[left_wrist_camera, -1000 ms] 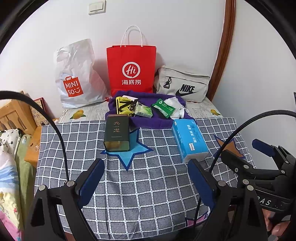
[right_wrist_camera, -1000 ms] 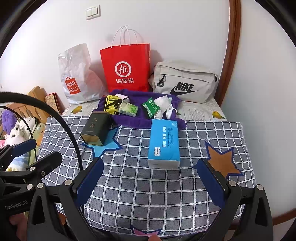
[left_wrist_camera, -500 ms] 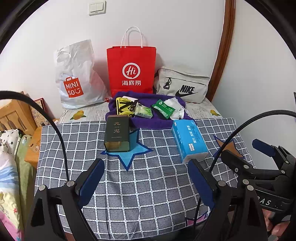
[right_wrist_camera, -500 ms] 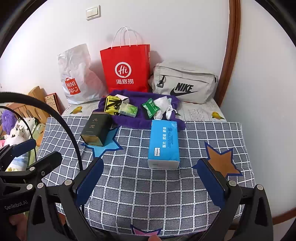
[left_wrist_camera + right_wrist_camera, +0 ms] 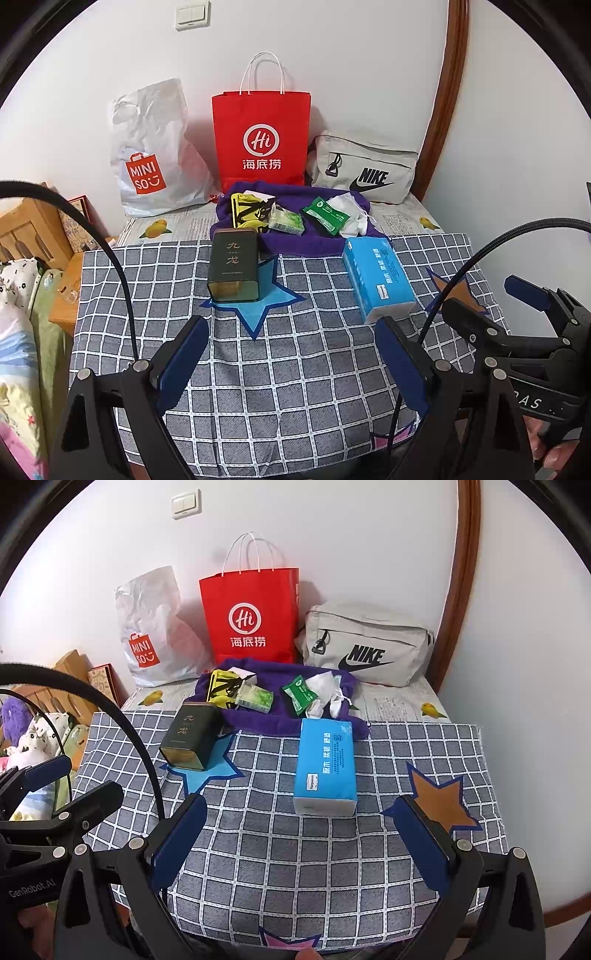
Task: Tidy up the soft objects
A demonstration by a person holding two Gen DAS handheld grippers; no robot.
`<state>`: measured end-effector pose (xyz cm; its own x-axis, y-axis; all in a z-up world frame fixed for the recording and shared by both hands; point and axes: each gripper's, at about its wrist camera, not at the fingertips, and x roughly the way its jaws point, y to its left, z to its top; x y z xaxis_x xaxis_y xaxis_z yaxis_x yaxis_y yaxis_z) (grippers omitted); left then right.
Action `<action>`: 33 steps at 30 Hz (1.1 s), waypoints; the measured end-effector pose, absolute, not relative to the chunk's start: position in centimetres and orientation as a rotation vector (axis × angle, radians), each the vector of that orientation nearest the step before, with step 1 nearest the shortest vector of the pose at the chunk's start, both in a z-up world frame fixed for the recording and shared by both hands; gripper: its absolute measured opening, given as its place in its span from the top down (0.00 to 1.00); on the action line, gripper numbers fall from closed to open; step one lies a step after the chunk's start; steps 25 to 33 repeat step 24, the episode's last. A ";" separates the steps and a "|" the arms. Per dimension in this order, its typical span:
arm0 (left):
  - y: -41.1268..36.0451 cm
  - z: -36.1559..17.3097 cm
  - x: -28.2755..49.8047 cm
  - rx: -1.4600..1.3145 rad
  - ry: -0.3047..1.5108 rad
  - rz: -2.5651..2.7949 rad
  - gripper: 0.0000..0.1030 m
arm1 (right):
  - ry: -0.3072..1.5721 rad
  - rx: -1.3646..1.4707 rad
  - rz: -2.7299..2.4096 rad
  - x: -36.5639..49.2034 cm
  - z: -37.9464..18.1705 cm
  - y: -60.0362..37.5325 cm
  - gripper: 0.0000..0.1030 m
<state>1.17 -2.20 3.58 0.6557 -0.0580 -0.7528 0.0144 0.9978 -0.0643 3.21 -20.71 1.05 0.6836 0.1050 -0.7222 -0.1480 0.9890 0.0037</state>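
Now both grippers hang over the near part of a grey checked cloth [image 5: 295,369], each with its blue-padded jaws spread wide and nothing between them. Ahead of the left gripper [image 5: 291,343], just past its right jaw tip, lies a blue tissue pack [image 5: 378,278] flat on the cloth; ahead of its left jaw a dark green tea tin [image 5: 233,269] lies on a blue star patch [image 5: 258,306]. Seen from the right gripper [image 5: 301,829], the same tissue pack [image 5: 326,766] sits straight ahead between the jaws' lines, clear of both pads, while the tin [image 5: 190,738] lies off beyond the left jaw and an orange star patch [image 5: 439,801] shows beside the right jaw tip. Farther out, a purple towel [image 5: 295,240] carries a yellow-black packet [image 5: 247,210], a pale green packet [image 5: 286,221], a green wipes pack [image 5: 325,214] and crumpled white tissue [image 5: 351,214]. Behind it stand a white Miniso bag [image 5: 151,158], a red Haidilao paper bag [image 5: 261,140] and a grey Nike pouch [image 5: 365,170] against the wall.
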 end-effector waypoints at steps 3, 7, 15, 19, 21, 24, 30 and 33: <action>-2.2 3.6 1.2 -0.056 0.856 -0.041 0.11 | 0.807 -0.058 0.140 3.2 1.0 -20.8 0.03; -2.3 3.6 1.2 -0.056 0.855 -0.044 0.11 | 0.807 -0.058 0.141 3.2 1.0 -20.7 0.03; -2.2 3.6 1.1 -0.054 0.854 -0.044 0.11 | 0.805 -0.061 0.140 3.2 1.1 -20.8 0.03; -2.2 3.6 1.2 -0.054 0.852 -0.044 0.11 | 0.802 -0.062 0.142 3.2 1.1 -20.9 0.03; -2.3 3.6 1.3 -0.053 0.851 -0.045 0.11 | 0.802 -0.062 0.142 3.2 1.1 -20.8 0.03; -2.1 3.7 1.2 -0.051 0.848 -0.047 0.11 | 0.803 -0.062 0.142 3.2 1.1 -20.8 0.03; -2.1 3.7 1.2 -0.051 0.848 -0.047 0.11 | 0.803 -0.062 0.142 3.2 1.1 -20.8 0.03; -2.1 3.7 1.2 -0.051 0.848 -0.047 0.11 | 0.803 -0.062 0.142 3.2 1.1 -20.8 0.03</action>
